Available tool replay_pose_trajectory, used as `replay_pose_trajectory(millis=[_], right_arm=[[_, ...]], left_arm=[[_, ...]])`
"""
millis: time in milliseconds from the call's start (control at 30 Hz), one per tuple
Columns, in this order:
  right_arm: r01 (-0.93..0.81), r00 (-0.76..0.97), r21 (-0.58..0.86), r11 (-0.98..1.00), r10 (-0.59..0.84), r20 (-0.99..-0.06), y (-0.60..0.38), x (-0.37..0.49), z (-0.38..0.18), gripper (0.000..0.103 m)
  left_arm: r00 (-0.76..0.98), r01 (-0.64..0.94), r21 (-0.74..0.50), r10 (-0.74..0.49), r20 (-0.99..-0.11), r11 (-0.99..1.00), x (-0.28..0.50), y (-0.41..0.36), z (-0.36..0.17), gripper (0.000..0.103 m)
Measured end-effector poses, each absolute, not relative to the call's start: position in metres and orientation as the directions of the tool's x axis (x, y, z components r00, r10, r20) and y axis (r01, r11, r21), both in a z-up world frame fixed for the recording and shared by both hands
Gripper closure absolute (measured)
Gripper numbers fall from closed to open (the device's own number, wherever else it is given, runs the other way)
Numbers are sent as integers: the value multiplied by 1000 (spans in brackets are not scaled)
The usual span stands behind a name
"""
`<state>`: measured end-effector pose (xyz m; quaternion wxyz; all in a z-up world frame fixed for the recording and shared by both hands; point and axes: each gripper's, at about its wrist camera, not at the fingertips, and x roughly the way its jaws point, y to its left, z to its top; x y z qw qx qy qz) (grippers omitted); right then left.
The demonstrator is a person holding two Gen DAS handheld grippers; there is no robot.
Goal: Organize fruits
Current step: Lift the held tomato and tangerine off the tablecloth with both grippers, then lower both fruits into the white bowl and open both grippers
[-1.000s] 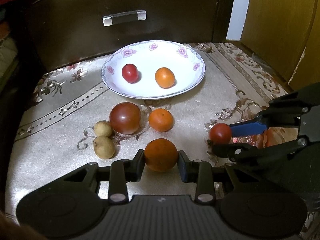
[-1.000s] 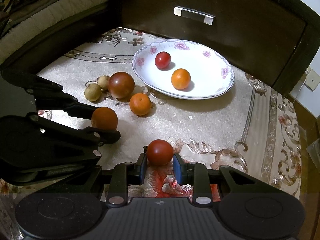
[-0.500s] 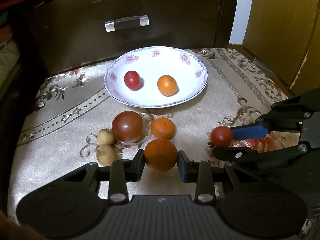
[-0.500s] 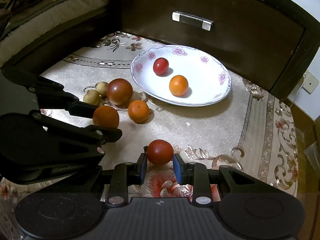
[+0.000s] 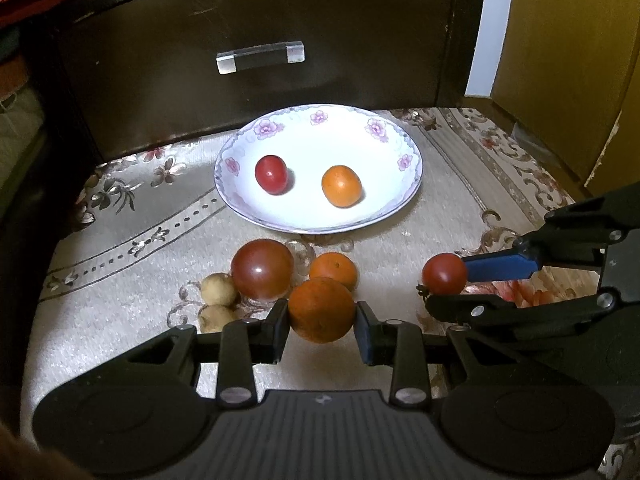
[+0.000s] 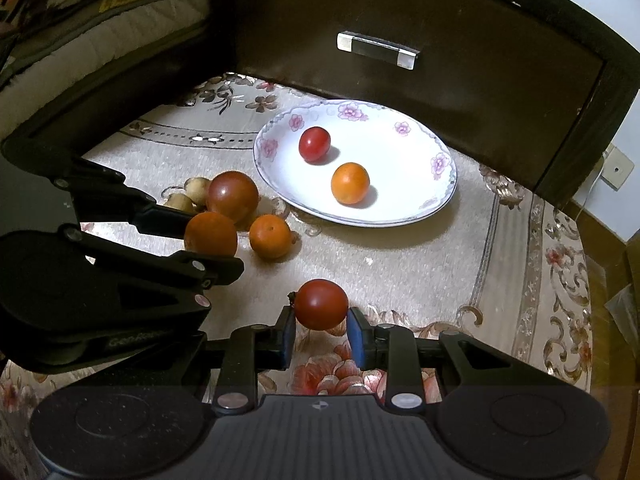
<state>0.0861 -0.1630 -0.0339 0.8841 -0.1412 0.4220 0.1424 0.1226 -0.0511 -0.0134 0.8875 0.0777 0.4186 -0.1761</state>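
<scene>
Left tongs [image 5: 322,322] clamp orange [image 5: 321,309] — right tongs [image 6: 321,336] clamp tomato [image 6: 321,303]

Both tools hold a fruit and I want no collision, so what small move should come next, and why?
Probably carry the left tool forward first and set its orange down in the plate. The plate holds only a small red fruit and a small orange, so bare space remains. The right tool, shut on a red tomato, could wait its turn.

A beige floral-patterned cloth [image 5: 460,200] covers the surface, a dark wooden drawer front [image 5: 360,40] with a clear bar handle [image 5: 260,57] rises at twelve o'clock, and yellow-brown wooden panelling [image 5: 568,60] stands at two o'clock.
</scene>
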Motion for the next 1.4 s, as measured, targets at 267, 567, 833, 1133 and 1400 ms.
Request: replay_pose_trajectory(millis=[267,567,833,1133,1400], right_arm=[[-356,617,-129,926,129,-776,-165,90,-33,77],[-347,623,-129,929,126,-772,-165,99,-33,77],[-325,634,-127,937,116,-765,-166,106,-31,77],[-307,643,-117,945,115,-757,-166,121,-30,77],[-292,655,-80,953,138,-743,-166,132,-30,76]], left_arm=[[598,371,-4,-243,-764,929,128,-52,-11,64],[609,357,-4,-235,-758,934,137,-53,-11,65],[622,346,-1,-231,-748,938,147,-55,-8,65],[642,321,14,-207,-738,947,163,-55,-5,65],[642,314,-8,-218,-735,949,172,-52,-3,65]])
